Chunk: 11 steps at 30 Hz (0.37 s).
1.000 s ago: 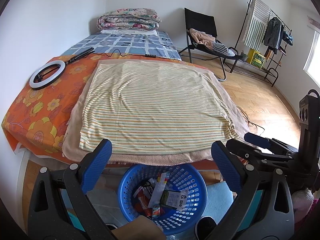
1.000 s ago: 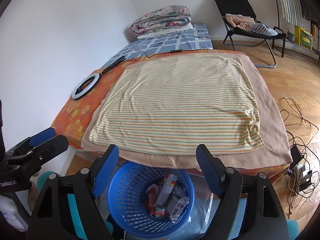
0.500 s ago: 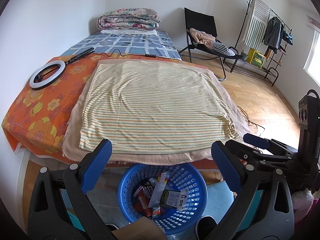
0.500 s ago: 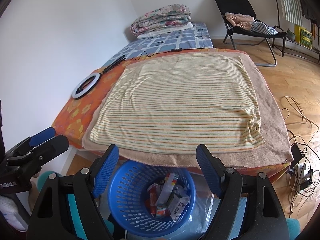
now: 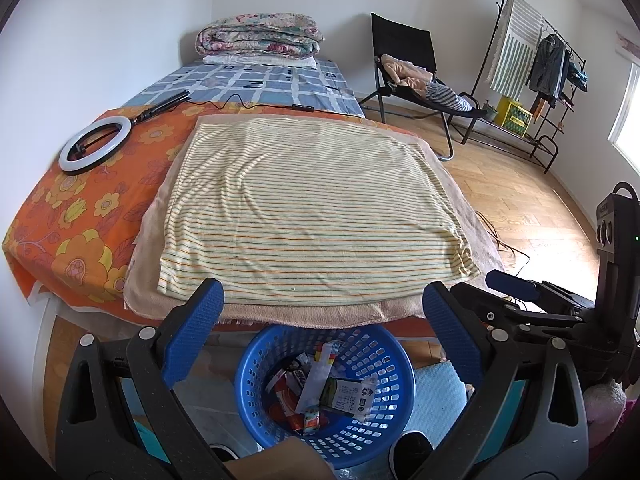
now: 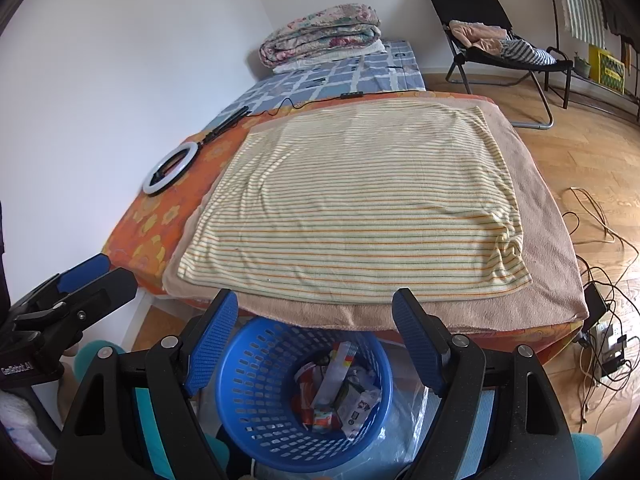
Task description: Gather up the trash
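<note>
left gripper (image 5: 320, 320) hangs spread wide with nothing in it, parked over the blue basket (image 5: 256, 364) at the bed's foot, looks like a rest pose after dropping stuff in. the trash (image 5: 320, 392), wrappers and a small carton, sits inside the basket. right gripper (image 6: 316, 324) is just as wide and empty, hovering above the same basket. striped towel (image 6: 360, 200) looks bare, so probably done. basically nothing has moved from a second ago.
</note>
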{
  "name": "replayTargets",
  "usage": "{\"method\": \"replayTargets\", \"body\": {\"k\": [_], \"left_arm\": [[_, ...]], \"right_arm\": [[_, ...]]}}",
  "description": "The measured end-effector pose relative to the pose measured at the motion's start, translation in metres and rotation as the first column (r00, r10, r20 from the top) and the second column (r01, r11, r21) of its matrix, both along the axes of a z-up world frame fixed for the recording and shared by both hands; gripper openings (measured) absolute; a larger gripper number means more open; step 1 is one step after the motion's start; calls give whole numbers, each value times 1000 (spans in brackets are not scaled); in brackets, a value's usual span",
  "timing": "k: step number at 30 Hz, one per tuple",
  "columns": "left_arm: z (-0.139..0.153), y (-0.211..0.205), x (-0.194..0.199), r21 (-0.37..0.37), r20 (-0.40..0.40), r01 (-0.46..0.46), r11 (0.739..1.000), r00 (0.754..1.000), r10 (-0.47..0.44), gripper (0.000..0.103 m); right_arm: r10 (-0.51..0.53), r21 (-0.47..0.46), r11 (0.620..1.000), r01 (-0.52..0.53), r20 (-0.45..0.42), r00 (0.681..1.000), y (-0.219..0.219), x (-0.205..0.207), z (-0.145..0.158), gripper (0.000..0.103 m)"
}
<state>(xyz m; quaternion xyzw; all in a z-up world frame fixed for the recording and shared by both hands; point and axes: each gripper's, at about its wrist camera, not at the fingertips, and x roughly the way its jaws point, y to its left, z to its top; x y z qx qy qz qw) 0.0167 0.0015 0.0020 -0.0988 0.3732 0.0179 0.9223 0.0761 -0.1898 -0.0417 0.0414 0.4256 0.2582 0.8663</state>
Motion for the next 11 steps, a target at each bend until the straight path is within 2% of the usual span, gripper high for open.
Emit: {"method": "replayTargets", "body": {"k": [11], "left_arm": [[-7, -3, -9, 13, 6, -1, 1000, 1000, 1, 102]], "right_arm": [[5, -5, 1000, -5, -23, 1000, 4, 0, -5, 79]]}}
